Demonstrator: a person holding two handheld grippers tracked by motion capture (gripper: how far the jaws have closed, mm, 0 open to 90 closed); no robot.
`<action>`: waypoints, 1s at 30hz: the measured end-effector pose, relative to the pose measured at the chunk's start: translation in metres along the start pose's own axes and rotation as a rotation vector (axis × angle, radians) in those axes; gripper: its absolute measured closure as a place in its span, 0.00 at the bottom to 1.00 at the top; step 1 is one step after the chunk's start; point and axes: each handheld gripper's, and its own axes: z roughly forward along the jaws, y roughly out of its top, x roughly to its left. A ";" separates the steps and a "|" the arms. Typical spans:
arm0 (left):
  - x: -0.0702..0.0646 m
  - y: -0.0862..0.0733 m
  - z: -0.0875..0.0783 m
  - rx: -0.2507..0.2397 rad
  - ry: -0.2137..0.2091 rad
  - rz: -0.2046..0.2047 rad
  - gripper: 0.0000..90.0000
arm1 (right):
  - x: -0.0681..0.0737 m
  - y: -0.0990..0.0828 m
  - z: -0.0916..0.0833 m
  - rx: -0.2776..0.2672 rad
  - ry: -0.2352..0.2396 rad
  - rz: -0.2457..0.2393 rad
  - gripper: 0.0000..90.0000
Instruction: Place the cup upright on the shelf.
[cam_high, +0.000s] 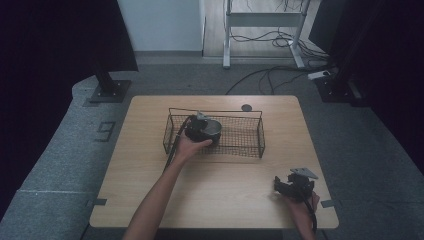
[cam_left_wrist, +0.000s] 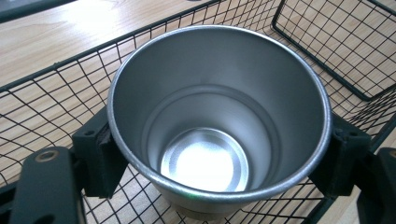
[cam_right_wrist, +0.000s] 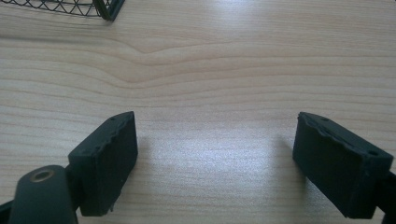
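Observation:
A steel cup (cam_left_wrist: 217, 126) sits clamped between the pads (cam_left_wrist: 100, 154) of my left gripper (cam_high: 204, 131), mouth toward the camera and empty inside. In the high view the cup (cam_high: 214, 128) is inside the left part of a black wire basket (cam_high: 250, 116) at the table's middle back. The left gripper is shut on the cup, and basket mesh (cam_left_wrist: 42, 107) surrounds it. My right gripper (cam_high: 280, 187) rests near the table's front right corner, jaws wide apart over bare wood, its pads (cam_right_wrist: 109, 158) holding nothing.
A small dark round disc (cam_high: 246, 107) lies on the wooden table (cam_high: 150, 195) just behind the basket. A corner of the basket (cam_right_wrist: 105, 10) shows at the top left of the right gripper view. Stands and cables occupy the floor beyond the table.

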 end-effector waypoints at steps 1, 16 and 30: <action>0.000 0.000 0.000 0.003 0.000 0.000 0.21 | 0.000 0.000 0.000 0.000 0.000 0.000 0.15; 0.002 -0.003 0.009 0.057 0.011 0.001 0.21 | 0.000 0.000 0.000 0.000 0.000 0.000 0.15; 0.001 -0.005 0.012 0.088 0.043 0.010 0.20 | 0.000 0.000 0.000 0.000 0.001 0.000 0.15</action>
